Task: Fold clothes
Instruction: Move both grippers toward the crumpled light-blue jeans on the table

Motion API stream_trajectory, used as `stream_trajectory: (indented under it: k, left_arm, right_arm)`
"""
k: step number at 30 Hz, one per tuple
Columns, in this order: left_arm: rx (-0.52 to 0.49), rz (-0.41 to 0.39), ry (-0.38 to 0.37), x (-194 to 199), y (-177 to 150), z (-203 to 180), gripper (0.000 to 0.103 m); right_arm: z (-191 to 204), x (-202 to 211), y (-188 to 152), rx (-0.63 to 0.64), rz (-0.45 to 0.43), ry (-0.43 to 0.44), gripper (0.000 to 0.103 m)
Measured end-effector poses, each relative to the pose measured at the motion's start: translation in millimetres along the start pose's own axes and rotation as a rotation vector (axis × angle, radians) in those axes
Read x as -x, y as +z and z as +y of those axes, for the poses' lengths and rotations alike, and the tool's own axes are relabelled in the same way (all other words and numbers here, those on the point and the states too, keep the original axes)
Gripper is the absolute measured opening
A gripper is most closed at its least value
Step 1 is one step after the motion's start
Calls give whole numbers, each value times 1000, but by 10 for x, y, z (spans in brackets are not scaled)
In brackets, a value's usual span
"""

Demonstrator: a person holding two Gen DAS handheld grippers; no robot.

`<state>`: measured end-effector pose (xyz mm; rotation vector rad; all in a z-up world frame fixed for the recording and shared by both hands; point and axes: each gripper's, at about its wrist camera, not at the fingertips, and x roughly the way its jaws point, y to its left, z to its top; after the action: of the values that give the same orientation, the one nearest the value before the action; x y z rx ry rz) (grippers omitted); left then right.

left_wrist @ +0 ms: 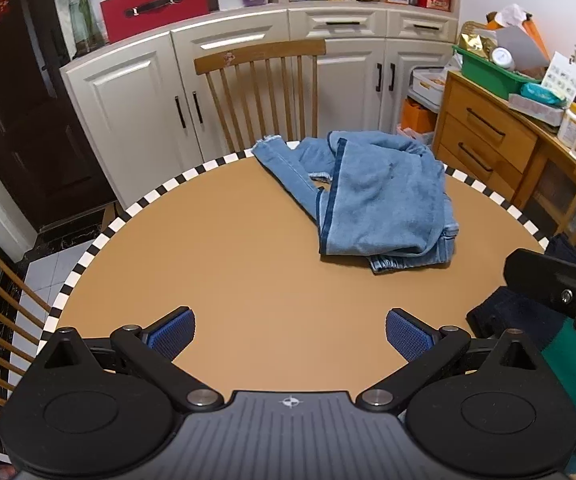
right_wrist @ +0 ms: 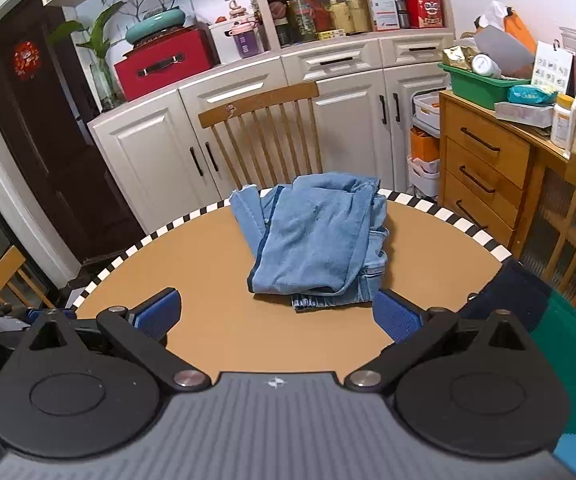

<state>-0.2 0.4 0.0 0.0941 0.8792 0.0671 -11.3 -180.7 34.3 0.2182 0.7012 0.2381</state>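
A pair of light blue jeans (left_wrist: 372, 204) lies bunched and roughly folded on the far half of a round brown table (left_wrist: 224, 264) with a black-and-white checked rim. In the left wrist view the bundle's long axis runs from the near right toward the far left: the gathered waistband end sits nearest the camera, and one frayed leg hem (left_wrist: 267, 141) reaches the far edge of the table, pointing toward the wooden chair (left_wrist: 260, 80) behind it. A dark blue side stripe runs along the top layer in the same direction. In the right wrist view the jeans (right_wrist: 316, 240) appear more compact, with the long axis running near to far and the leg end again at the far rim.

The left gripper (left_wrist: 290, 334) hovers over bare tabletop at the near side, its blue-padded fingers spread wide and holding nothing. The right gripper (right_wrist: 278, 314) is likewise wide open and empty, low over the table just in front of the jeans; its right pad (right_wrist: 396, 316) sits just beside the near edge of the denim, though contact cannot be told.

A dark navy and green garment (right_wrist: 528, 300) lies at the table's right edge, apart from the jeans. White cabinets (left_wrist: 136, 96) stand behind the chair.
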Motion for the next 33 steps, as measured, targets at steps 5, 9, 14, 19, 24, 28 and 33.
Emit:
stream_trajectory:
  k: [5,9,14,19,24,28,33]
  left_arm:
    - [21,-2,-21,9,-11,39,103]
    - [30,8,-36,-7,9,71,103]
    - [24,16,-41,-29,27,114,103]
    - [29,23,-43,-41,10,140,103]
    - [31,29,-41,-52,8,146,103]
    - [39,37,-47,-67,14,148,103]
    - [39,43,-44,-107,20,144,103]
  right_arm:
    - [50,-27,1,19,-1,-3,102]
    - [90,-49,2,34,-1,-6,102]
    - [140,-54,-17,40,-1,-10,102]
    - [147,-71,-21,41,7,-11,102]
    - [160,-90,-12,44,14,-3,102]
    - [158,-114,-9,46,22,0,102]
    - [152,-163,6,47,26,5,102]
